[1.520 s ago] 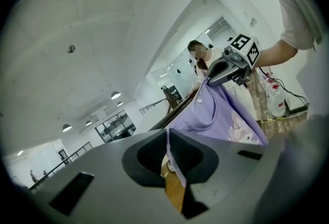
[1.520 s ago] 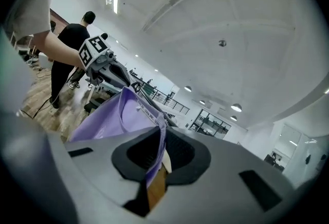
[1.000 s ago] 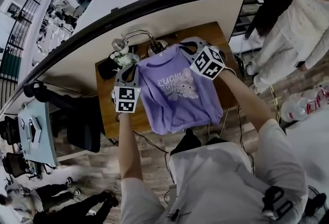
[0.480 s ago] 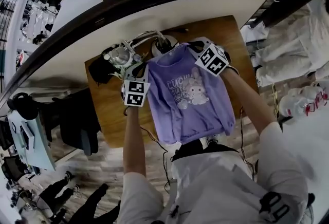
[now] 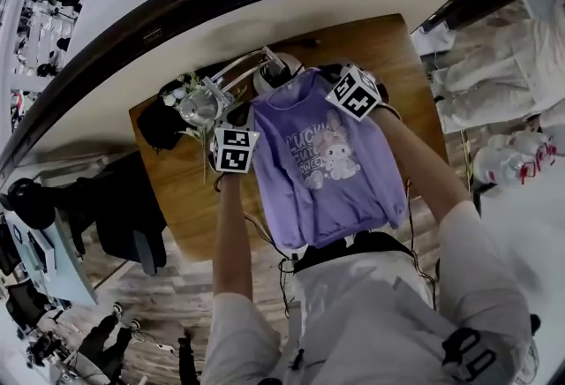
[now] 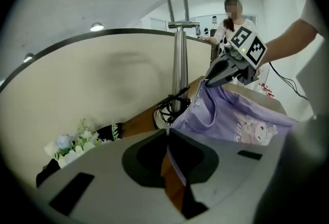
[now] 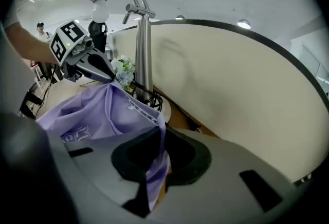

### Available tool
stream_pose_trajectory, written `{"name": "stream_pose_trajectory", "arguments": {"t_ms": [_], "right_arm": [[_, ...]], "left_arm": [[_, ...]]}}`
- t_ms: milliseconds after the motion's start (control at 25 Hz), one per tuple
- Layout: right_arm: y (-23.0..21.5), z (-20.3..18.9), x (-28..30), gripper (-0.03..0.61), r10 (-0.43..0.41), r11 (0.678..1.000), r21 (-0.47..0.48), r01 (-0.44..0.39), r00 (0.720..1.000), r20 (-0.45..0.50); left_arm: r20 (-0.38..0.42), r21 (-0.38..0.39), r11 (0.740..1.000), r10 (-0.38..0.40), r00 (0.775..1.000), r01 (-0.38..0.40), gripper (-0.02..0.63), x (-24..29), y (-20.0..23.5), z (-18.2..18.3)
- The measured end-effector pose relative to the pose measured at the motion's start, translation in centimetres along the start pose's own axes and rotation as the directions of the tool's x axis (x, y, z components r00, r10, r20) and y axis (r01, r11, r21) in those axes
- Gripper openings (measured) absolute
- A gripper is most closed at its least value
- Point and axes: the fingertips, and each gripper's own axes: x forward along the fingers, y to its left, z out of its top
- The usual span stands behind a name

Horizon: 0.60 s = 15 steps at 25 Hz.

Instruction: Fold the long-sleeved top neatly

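While a second ago the purple long-sleeved top (image 5: 331, 184) hung higher in front of the person, it now spreads lower over the wooden table (image 5: 177, 189), and its hem reaches past the near edge at the person's waist. Farther out, the left gripper (image 5: 247, 120) pinches one shoulder, its jaws almost together on a thin fold of cloth. The right gripper (image 5: 323, 79) clamps the other shoulder the same way. Beyond the collar stand a chrome desk lamp (image 5: 201, 103) and white flowers (image 6: 67, 143).
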Motion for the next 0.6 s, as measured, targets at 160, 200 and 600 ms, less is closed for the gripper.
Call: {"name": "stream_pose_trajectory", "arguments": {"t_ms": [160,200,600], "right_arm": [[-0.1,-0.3,0.7,0.056,-0.016,0.999,0.029,0.017,1.0,-0.02],[-0.1,-0.3,0.7,0.066,-0.019,0.999,0.037,0.02,1.0,-0.018],[0.3,-0.7,-4.5,0.084,-0.064,0.995,0.087,0.058,0.995,0.072]], "left_arm": [[0.008,-0.023,0.999,0.027,1.0,-0.027,0.038,0.1,0.6,-0.1],[0.021,-0.029,0.999,0.031,0.999,-0.03,0.038,-0.1,0.8,0.2],[0.094,-0.072,0.993,0.096,0.991,-0.09,0.038,-6.7,-3.6,0.6]]}}
